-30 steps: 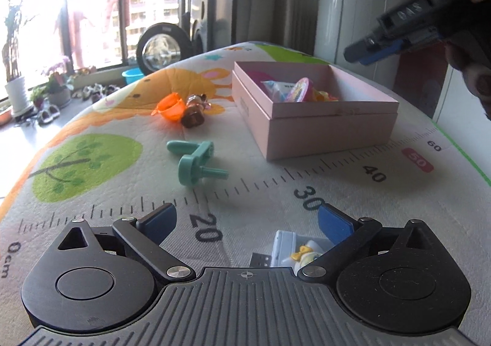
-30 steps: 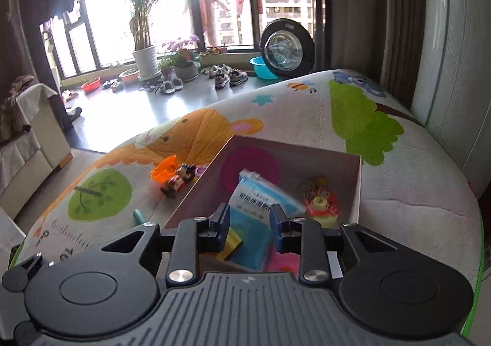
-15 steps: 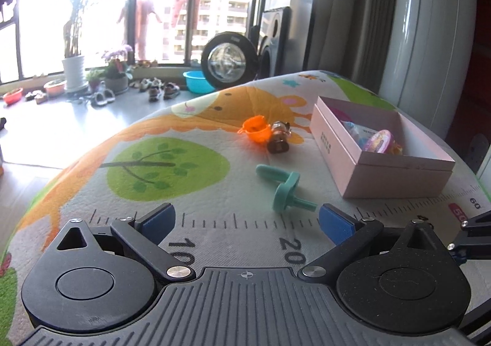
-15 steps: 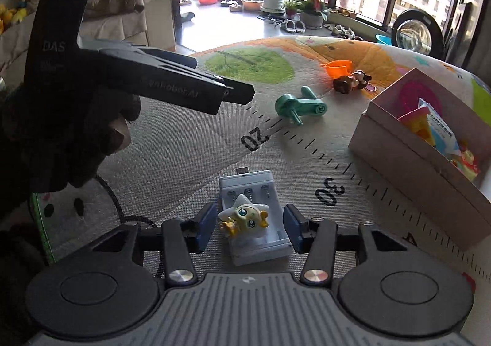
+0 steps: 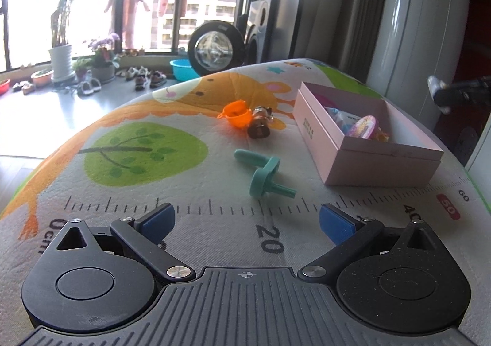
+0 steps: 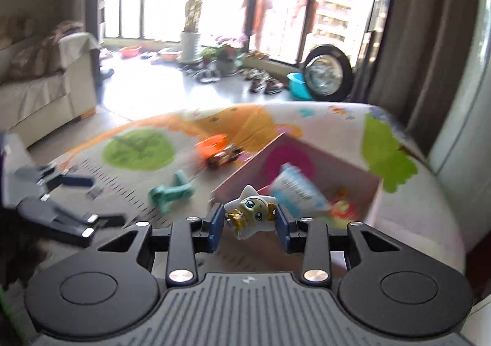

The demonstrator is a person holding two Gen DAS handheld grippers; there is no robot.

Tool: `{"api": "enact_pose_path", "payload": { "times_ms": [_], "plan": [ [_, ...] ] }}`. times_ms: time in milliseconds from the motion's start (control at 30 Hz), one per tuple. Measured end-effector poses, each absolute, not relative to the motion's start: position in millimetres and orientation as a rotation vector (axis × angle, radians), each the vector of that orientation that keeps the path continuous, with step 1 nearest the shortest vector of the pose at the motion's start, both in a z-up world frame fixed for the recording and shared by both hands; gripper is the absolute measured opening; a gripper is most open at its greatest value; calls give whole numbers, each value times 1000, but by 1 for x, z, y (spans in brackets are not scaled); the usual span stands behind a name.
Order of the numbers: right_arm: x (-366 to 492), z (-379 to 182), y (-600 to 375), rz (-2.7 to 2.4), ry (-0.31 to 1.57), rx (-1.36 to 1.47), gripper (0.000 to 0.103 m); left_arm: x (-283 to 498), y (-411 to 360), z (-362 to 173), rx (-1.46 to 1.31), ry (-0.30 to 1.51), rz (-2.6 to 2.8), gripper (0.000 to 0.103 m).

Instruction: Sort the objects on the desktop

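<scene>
right gripper [image 6: 249, 220] closing on star toy [image 6: 250, 211], lifted off mat, heading to pink box [image 5: 365, 143] near mat's right edge | left gripper [image 5: 245, 220] hanging spread, empty | drop-in pending

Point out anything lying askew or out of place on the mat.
Three things lie loose outside the pink box: a teal plastic part tipped on its side, an orange toy cup tipped over, and a small brown toy against it. The right gripper holds a star figurine tilted between its pads.
</scene>
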State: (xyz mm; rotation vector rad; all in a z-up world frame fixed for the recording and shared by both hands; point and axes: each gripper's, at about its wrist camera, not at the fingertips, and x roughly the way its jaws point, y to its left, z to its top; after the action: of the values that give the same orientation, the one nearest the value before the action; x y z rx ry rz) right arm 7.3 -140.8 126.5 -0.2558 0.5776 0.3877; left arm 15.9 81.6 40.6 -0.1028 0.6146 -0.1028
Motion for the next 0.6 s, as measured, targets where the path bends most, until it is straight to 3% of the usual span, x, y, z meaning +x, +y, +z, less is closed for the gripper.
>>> {"api": "enact_pose_path", "payload": {
  "times_ms": [167,233,300,467,500,600],
  "plan": [
    [78,120,-151,315,655,-137,41,14,76,40,-90,620,-126,103],
    [96,106,-146,331,734,-58,57,15,76,39,-94,622,-127,103],
    [110,87,-135,320,790,-19,63,16,74,39,-95,626,-135,103],
    [148,40,-119,223,911,8,62,15,71,39,-88,621,-169,103],
    [151,35,-117,220,922,-2,54,15,72,39,-87,620,-171,103],
    [148,41,-120,237,868,-72,44,15,75,37,-88,621,-164,103]
  ]
}}
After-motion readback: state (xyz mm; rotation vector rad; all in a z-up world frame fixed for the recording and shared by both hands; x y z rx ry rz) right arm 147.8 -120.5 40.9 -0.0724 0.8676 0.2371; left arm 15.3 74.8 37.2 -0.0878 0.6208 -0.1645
